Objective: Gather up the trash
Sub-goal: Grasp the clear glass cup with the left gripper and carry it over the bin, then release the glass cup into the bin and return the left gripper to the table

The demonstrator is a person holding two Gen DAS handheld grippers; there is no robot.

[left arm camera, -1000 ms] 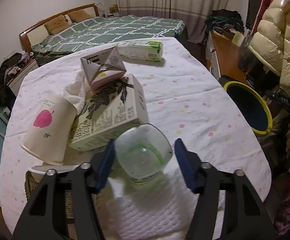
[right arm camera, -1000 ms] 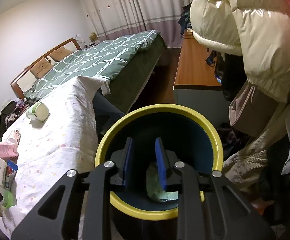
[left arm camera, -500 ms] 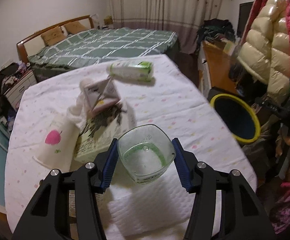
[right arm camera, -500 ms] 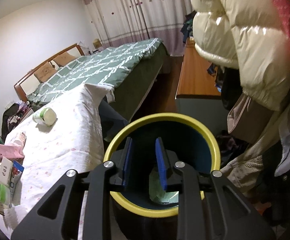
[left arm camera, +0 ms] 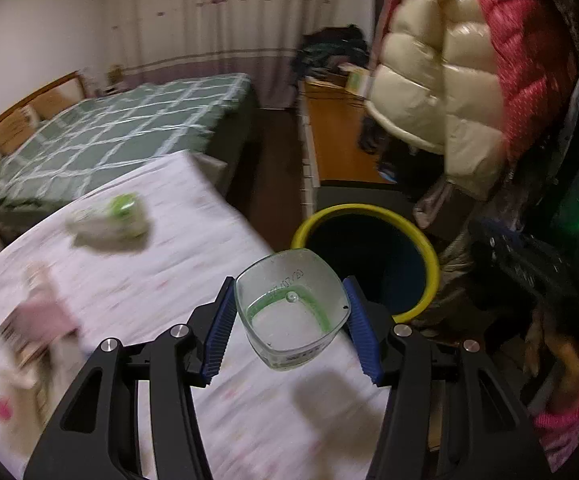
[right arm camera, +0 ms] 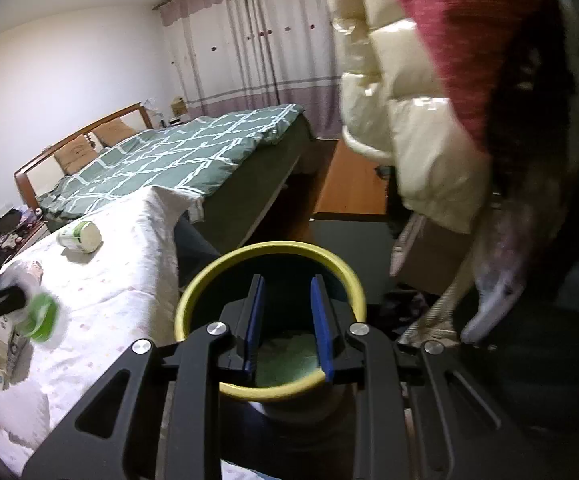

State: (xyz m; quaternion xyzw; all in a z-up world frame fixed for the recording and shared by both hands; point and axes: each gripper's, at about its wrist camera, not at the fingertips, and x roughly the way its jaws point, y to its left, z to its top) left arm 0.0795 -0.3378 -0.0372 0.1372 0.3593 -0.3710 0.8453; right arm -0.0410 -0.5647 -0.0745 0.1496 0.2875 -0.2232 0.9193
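Left gripper: jaws clamped on the clear square plastic cup with the green ring in its base, one blue pad on each flat side, the cup's bottom facing the lens and its axis running straight out along the fingers.
Cup's place: held up off the white dotted worktop, over the worktop's right edge.
Key relation: the yellow-rimmed dark round bin sits just ahead and to the right of the cup, its near rim partly hidden behind the cup's top corner. By my read the cup isn't over the opening yet; a short carry forward and right should put it there.
Left behind on the worktop: a white-and-green bottle lying on its side and a blurred pinkish carton, both well to the left.
Right gripper: jaws apart by a narrow gap, nothing between them, poised right over the bin's mouth.
Inside the bin: something pale green lies at the bottom.
Nearer hand: the right one is closest to the bin, but the left one carries the load.
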